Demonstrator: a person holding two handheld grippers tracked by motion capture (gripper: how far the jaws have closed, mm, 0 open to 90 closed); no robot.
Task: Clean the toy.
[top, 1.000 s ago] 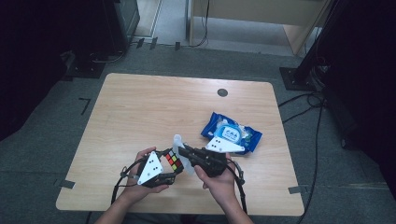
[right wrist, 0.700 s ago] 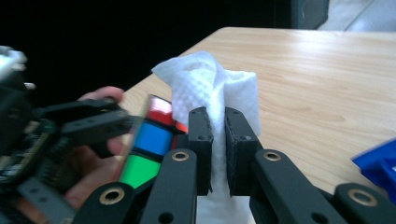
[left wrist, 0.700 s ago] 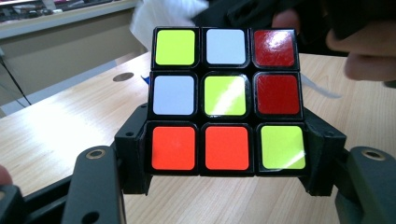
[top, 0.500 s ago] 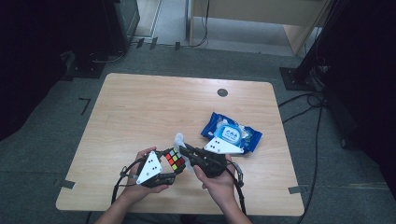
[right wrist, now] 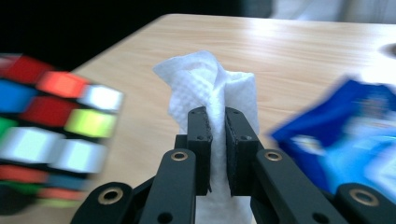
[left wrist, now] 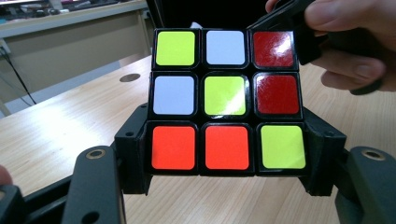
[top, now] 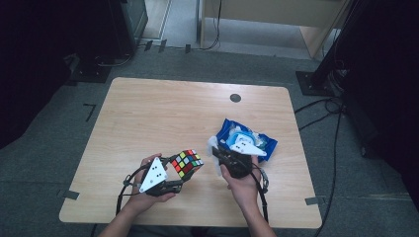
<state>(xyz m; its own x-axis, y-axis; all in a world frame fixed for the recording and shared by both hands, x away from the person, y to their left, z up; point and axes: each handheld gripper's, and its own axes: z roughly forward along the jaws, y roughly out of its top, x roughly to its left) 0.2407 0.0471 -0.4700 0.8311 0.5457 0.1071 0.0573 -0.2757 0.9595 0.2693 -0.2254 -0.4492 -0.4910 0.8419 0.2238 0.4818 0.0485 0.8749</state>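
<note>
A colourful puzzle cube (top: 187,163) (left wrist: 226,100) is held just above the table near its front edge, with my left gripper (top: 178,178) (left wrist: 226,158) shut on its two sides. To its right my right gripper (top: 217,159) (right wrist: 218,126) is shut on a crumpled white wipe (top: 214,147) (right wrist: 205,86), which sticks up past the pads. In the right gripper view the cube (right wrist: 51,126) is blurred at the left. A gap separates the wipe from the cube. In the left gripper view the other hand (left wrist: 348,44) reaches in at the top right.
A blue pack of wipes (top: 247,139) (right wrist: 345,140) lies on the wooden table (top: 163,111) just beyond my right hand. A round cable hole (top: 235,98) sits near the table's far edge. Cables and a dark stand are on the floor at the right.
My right gripper with the wipe has drawn away from the cube to the right. The left gripper and cube have barely moved.
</note>
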